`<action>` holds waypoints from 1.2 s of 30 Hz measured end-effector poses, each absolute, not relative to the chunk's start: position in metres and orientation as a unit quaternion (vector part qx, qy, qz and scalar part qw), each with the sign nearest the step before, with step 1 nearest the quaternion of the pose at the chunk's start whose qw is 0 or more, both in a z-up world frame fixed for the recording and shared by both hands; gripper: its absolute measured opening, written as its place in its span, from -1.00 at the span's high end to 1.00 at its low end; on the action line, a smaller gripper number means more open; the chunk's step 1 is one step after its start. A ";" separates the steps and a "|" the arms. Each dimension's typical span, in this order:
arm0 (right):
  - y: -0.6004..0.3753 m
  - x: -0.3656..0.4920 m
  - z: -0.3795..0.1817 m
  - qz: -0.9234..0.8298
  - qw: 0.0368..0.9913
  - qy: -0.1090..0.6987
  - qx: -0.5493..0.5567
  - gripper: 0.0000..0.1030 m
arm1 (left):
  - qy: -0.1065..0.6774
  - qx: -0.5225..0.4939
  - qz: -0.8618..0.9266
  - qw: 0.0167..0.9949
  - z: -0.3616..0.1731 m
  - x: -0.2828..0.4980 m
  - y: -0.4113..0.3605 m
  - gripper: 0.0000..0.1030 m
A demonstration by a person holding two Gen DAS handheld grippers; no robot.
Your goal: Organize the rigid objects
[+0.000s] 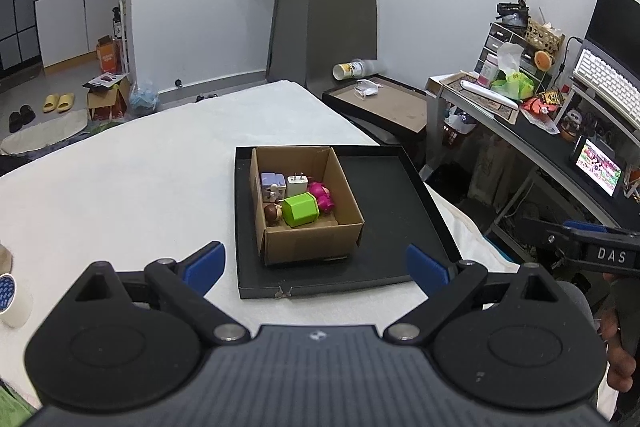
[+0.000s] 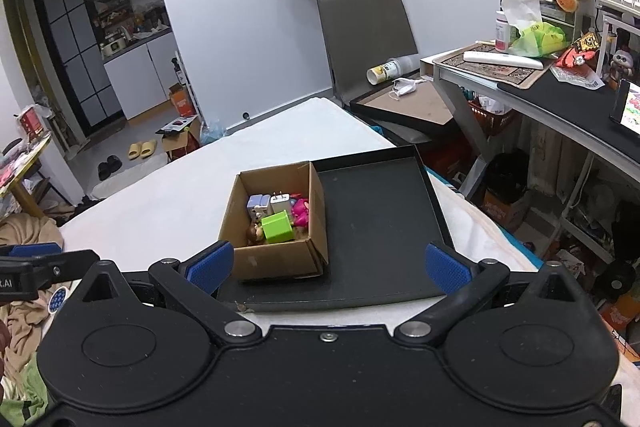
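1. Currently you are holding the left gripper (image 1: 314,267) spread wide and empty, hanging short of the near edge of the black tray (image 1: 384,195); nothing is lying between its blue pads (image 1: 204,265).
2. You are holding the right gripper (image 2: 328,265) in the same way, jaws wide with nothing in them, facing the same tray (image 2: 380,227) from its near side. Both tools are sitting back, likely because no loose item is lying within reach.
3. You are looking at a cardboard box (image 1: 308,239) standing inside the tray, pushed into its left part, so the tray's right part is lying bare.
4. You are seeing the rigid objects gathered inside that box (image 2: 276,259), packed close together:
   - a green block (image 1: 301,210), lying uppermost and nearest you;
   - a white plug adapter (image 1: 297,183), prongs pointing up, toward the far wall;
   - a lilac block (image 1: 272,183) beside the adapter;
   - a pink toy (image 1: 322,197) against the right wall;
   - a small brown-headed figure (image 1: 273,213), half hidden beside the green block.
5. You are seeing the white table cover (image 1: 120,179) around the tray carrying none of these items, so the sorting is looking close to finished, in my judgement.
6. You are keeping the box inside the tray, probably so that the whole set is moving as one unit.
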State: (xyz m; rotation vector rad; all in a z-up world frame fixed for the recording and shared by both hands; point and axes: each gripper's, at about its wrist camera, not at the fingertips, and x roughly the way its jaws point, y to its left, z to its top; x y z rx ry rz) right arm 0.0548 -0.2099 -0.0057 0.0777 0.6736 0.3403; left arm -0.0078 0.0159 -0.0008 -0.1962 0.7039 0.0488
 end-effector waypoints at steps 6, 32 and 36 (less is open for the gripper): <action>-0.211 0.045 -0.003 0.172 0.930 0.322 0.035 -1.00 | 0.341 -0.094 0.025 0.935 0.003 -0.017 0.011 -0.87; -0.215 0.011 0.010 0.177 0.938 0.298 0.026 -1.00 | 0.329 -0.075 0.022 0.941 0.011 -0.043 -0.004 -0.87; -0.214 0.009 0.012 0.176 0.939 0.294 0.024 -1.00 | 0.328 -0.075 0.021 0.942 0.011 -0.044 -0.004 -0.87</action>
